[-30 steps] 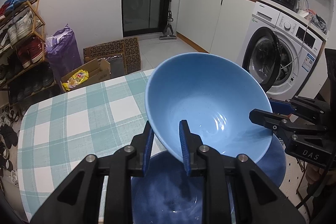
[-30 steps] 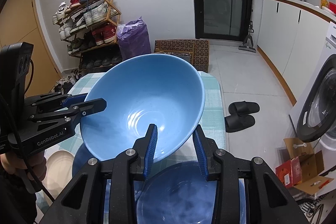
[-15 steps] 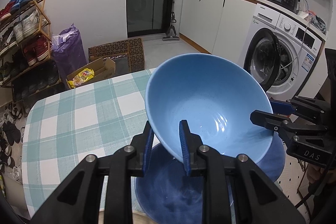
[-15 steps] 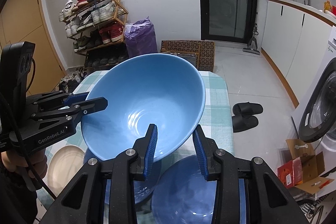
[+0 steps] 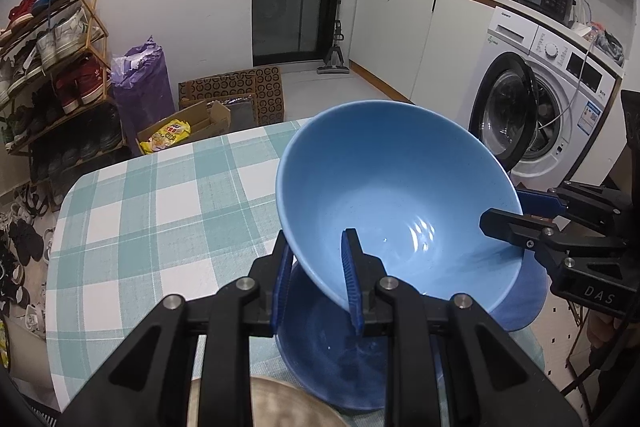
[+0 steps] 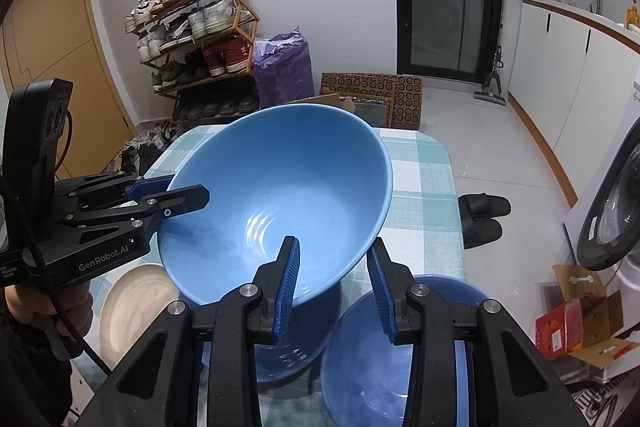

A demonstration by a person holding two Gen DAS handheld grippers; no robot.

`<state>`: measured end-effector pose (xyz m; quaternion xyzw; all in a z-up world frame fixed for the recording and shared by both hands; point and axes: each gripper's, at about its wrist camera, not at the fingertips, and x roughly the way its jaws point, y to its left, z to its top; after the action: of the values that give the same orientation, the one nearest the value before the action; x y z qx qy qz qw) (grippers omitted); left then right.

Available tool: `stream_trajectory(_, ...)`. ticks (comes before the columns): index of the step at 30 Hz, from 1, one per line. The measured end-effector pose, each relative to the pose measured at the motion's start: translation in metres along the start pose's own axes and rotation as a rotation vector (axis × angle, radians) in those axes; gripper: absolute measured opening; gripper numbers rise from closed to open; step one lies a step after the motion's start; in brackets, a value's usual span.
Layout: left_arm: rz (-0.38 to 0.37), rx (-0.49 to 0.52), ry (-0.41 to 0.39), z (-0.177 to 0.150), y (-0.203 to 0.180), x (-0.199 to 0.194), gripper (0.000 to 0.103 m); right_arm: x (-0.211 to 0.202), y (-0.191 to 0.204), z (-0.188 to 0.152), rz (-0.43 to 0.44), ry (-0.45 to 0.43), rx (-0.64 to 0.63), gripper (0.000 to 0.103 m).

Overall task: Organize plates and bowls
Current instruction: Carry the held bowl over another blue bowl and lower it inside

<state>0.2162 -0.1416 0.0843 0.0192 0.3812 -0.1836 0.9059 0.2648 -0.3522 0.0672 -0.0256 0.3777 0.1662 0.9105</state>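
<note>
Big light-blue bowl point(image 5: 396, 203) held in the air above the checked table point(image 5: 160, 219), tilted, carried by both grippers at once. Left gripper point(image 5: 316, 279) clamped on the bowl's near rim, one pad inside the wall and one outside, jaws nearly together. Right gripper point(image 6: 332, 287) grips the opposite rim the same way; in its own view the inner pad lies against the inside wall and the outer finger stands beside the outer wall, so I read it as a clamp, though contact of the outer pad is not fully clear. Directly under the held bowl sits a darker blue bowl point(image 5: 340, 359) on the table, upright and empty. Beside that bowl, on the right gripper's side, a blue plate point(image 6: 380, 359); on the left gripper's side, a beige plate point(image 6: 132, 311). All three rest apart from one another, none stacked. Judgement on progress: the light bowl is not yet set down, and the likely place for it is inside the darker bowl below. That nesting is still to do, as is any gathering of the two plates. Far end of the table carries nothing that shows. Early to middle stage, I would say.
</note>
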Motion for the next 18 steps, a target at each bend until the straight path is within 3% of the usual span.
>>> stream_trajectory(18, 0.004, -0.004, 0.004, -0.015, 0.006, -0.012, 0.023, -0.003, 0.020, -0.009, 0.010, 0.004, -0.022, 0.036)
